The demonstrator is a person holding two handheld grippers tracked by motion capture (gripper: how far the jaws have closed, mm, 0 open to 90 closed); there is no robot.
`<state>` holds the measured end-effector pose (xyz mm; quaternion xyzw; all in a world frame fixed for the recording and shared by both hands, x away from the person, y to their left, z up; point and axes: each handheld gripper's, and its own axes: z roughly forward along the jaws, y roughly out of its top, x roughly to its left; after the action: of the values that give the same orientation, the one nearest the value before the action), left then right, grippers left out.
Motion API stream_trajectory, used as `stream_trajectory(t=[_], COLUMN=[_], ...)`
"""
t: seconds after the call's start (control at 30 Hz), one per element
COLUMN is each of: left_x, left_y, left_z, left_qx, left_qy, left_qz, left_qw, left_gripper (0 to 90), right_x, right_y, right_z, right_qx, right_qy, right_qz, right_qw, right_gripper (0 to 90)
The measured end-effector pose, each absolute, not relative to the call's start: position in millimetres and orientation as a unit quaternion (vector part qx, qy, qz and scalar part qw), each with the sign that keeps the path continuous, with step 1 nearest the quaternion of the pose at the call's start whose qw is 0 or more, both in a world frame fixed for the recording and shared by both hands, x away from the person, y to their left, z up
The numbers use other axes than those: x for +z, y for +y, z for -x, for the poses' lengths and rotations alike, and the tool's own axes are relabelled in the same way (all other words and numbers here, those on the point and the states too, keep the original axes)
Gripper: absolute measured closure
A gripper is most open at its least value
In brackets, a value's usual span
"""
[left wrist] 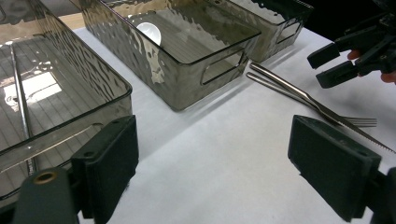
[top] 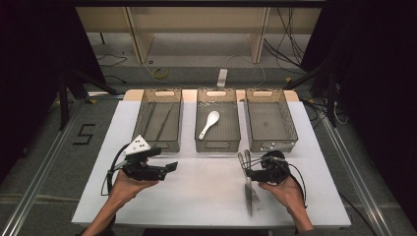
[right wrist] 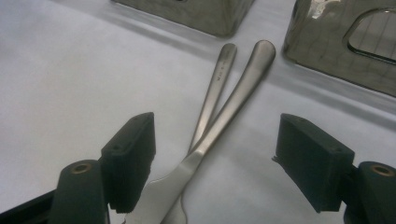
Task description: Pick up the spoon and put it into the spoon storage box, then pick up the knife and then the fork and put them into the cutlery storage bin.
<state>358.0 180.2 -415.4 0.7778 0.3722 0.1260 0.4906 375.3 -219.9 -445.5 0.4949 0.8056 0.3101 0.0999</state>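
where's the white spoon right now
In the high view the white spoon lies in the middle bin, between the left bin and right bin.

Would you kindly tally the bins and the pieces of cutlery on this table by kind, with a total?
Smoked plastic bins: 3
White spoon: 1
Metal knife: 1
Metal fork: 1
Thin metal chopsticks, in the left bin: 2
Total: 8
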Motion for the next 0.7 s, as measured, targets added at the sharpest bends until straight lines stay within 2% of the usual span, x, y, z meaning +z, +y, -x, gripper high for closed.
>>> stream_trajectory(t=[0.33, 0.7], left_x=[-415.9, -416.2], left_y=[183.6, 182.9], left_z=[-352.1, -346.1], left_qx=[0.133, 0.139], left_qy=[0.375, 0.369], left_qz=[-0.774, -0.778], left_qw=[0.493, 0.489], left_gripper=[15.5, 15.6], right_x=[-447.7, -451.1], right_y=[-219.6, -212.7], right_z=[-379.6, -379.5], right_qx=[0.295, 0.274], right_qy=[0.811, 0.823], right_qz=[-0.497, -0.490], right_qw=[0.087, 0.079], right_gripper=[31.3, 40.7])
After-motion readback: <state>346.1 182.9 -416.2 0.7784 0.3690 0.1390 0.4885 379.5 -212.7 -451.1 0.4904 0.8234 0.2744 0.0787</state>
